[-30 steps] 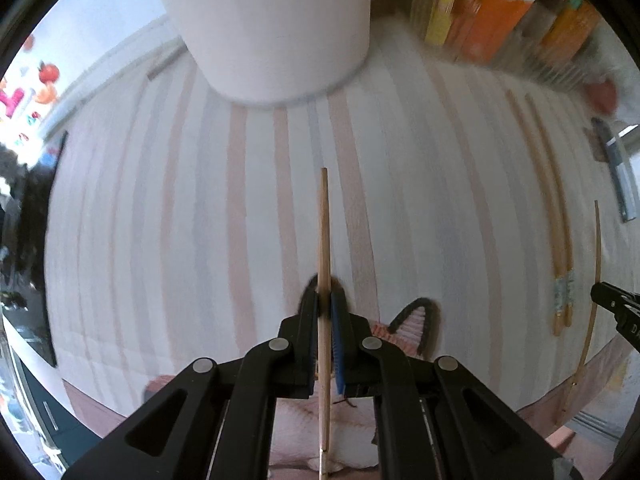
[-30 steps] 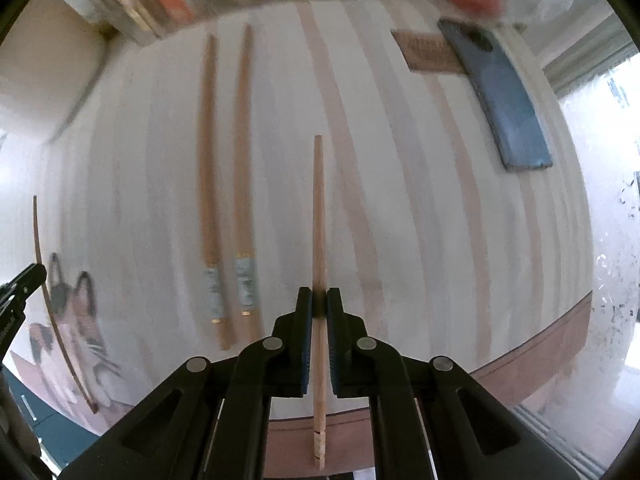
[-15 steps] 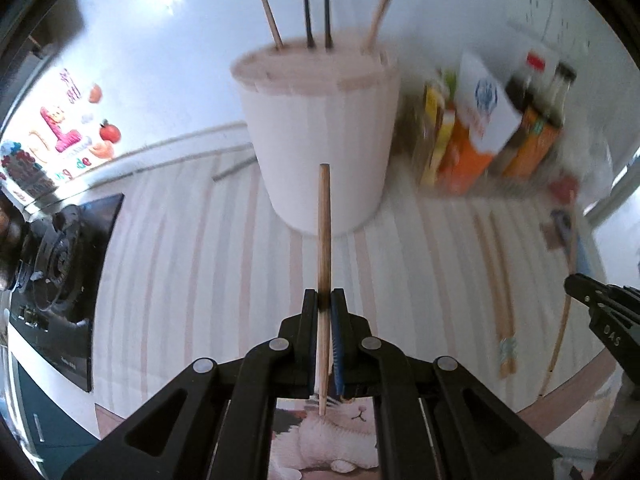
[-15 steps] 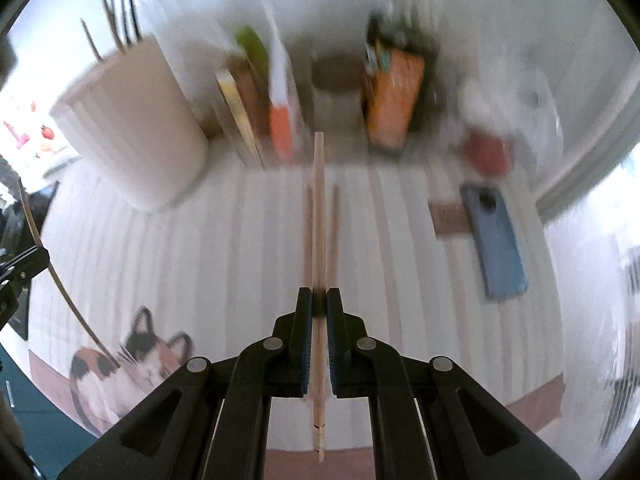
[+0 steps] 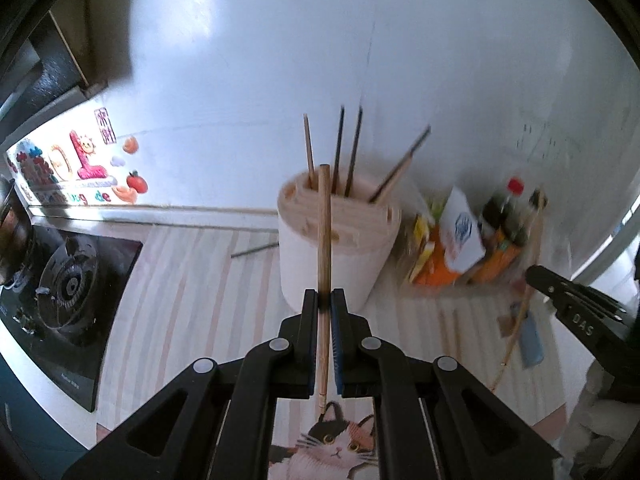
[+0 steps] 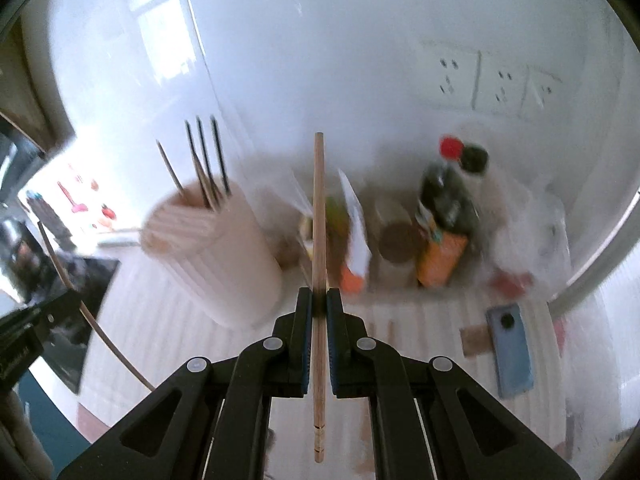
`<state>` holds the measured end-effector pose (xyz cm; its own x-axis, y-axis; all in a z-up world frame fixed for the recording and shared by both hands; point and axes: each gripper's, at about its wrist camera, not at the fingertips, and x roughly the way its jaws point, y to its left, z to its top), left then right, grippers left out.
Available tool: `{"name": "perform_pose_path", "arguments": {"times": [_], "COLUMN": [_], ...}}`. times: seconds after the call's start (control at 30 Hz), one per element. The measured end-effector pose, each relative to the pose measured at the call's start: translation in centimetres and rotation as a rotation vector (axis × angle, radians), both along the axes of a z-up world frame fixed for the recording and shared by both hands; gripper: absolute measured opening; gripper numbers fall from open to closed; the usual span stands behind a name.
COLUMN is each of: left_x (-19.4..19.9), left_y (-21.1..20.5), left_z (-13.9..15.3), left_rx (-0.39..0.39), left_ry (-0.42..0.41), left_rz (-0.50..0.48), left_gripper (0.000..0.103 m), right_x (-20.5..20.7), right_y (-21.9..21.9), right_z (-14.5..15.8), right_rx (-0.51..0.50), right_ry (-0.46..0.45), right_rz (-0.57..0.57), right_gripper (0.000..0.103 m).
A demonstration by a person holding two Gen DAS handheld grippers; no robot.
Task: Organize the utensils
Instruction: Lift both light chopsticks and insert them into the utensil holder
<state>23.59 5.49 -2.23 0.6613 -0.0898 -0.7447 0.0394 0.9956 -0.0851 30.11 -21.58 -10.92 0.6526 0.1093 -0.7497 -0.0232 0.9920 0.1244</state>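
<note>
Left wrist view: our left gripper [image 5: 325, 300] is clamped on a light wooden chopstick [image 5: 324, 240], raised in front of the round pale slotted utensil holder [image 5: 338, 248], which has several dark and wooden sticks [image 5: 347, 152] poking out.

Right wrist view: our right gripper [image 6: 319, 300] pinches a second light wooden chopstick [image 6: 319, 216] upright, right of the holder [image 6: 212, 256]; a blue phone [image 6: 512, 350] lies on the striped counter [image 6: 420, 320].

The utensil holder [image 5: 338, 240] stands on the counter [image 5: 192, 280] near the back wall, with several chopsticks [image 5: 347, 152] upright in it — the stove [image 5: 68, 288] lies to its left, bottles and packets [image 5: 476, 240] to its right. A phone [image 6: 512, 350] lies further right, before the bottles.
</note>
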Motion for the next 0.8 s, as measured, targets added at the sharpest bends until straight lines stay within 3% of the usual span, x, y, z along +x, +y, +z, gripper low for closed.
{"name": "perform_pose_path", "arguments": {"times": [0.23, 0.5, 0.8], "left_x": [1.2, 5.3, 11.3], "left_y": [1.1, 1.8, 2.7], "left_z": [5.4, 10.4, 10.8], "left_rx": [-0.073, -0.095, -0.107], "left_ry": [-0.085, -0.177, -0.175], "left_rz": [0.012, 0.018, 0.049], "left_gripper": [0.004, 0.004, 0.004], "right_x": [2.8, 7.0, 12.1], "right_y": [2.3, 4.9, 6.4], "right_z": [4.5, 8.8, 9.3], "right_rx": [0.090, 0.166, 0.226], "right_ry": [-0.079, -0.171, -0.265], "right_rz": [0.040, 0.044, -0.048], "right_gripper": [0.007, 0.007, 0.007]}}
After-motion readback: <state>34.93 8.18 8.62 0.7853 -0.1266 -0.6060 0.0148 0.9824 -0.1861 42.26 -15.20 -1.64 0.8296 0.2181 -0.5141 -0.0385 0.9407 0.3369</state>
